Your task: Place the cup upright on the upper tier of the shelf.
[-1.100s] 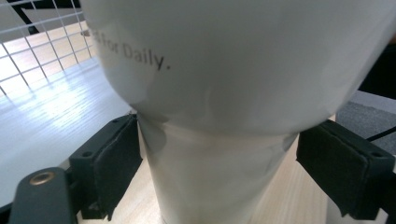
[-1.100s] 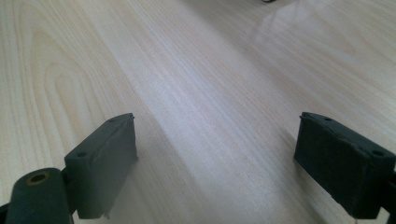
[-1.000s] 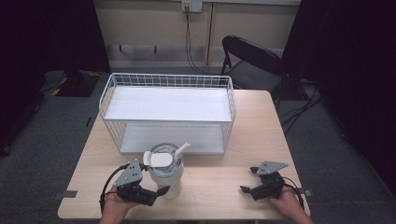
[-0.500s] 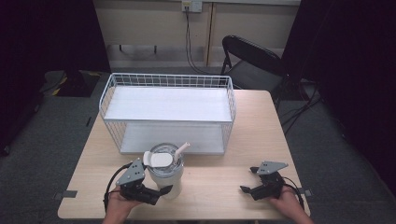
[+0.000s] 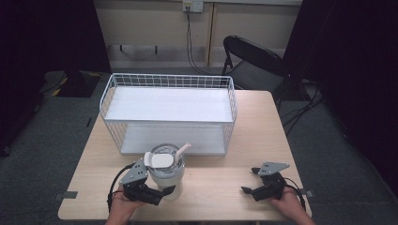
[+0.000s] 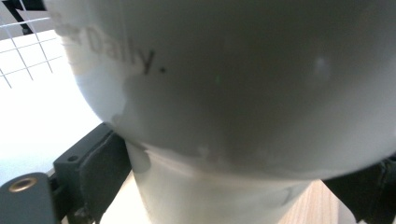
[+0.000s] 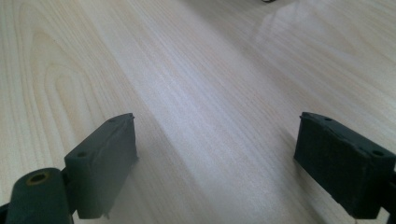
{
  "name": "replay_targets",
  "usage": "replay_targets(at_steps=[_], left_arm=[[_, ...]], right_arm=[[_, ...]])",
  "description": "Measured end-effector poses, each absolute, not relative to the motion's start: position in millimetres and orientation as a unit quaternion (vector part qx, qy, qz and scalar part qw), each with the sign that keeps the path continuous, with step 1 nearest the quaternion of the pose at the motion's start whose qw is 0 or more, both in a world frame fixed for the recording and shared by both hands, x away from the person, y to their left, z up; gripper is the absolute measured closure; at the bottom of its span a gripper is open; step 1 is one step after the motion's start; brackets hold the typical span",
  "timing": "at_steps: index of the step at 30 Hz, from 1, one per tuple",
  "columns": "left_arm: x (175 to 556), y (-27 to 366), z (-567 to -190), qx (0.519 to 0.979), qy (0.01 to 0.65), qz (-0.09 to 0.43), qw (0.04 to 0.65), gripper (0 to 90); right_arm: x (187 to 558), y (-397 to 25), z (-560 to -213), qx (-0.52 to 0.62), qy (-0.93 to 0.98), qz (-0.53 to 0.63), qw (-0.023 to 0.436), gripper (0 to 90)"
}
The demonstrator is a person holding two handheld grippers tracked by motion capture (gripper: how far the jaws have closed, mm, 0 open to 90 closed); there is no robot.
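**Tumbler framed, not yet lifted**

Pale wooden table (image 5: 220, 173), wire basket (image 5: 169, 112) at its far side — just in front of it stands the lidded tumbler (image 5: 165, 174) with its straw. Over the last second the left gripper (image 5: 157, 194) has eased slightly closer, its jaws now flanking the cup's narrow base; whether the pads actually press it, I cannot tell. A grasp looks imminent. The right gripper (image 5: 251, 187) rests well apart on bare wood, jaws spread wide, holding nothing.
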State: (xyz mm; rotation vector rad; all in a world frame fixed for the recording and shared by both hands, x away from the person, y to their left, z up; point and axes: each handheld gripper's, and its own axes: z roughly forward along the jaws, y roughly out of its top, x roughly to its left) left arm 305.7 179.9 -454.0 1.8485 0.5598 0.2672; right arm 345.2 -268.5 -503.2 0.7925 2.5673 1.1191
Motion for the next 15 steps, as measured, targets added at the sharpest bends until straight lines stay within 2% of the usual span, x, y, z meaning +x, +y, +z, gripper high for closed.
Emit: replay_targets(at_steps=[15], left_arm=[[307.5, 174.1, -460.3, 0.769, 0.228, 0.131, 0.583, 7.7]], right_arm=[[345.2, -268.5, -503.3, 0.27, 0.876, 0.382, 0.116, 12.3]])
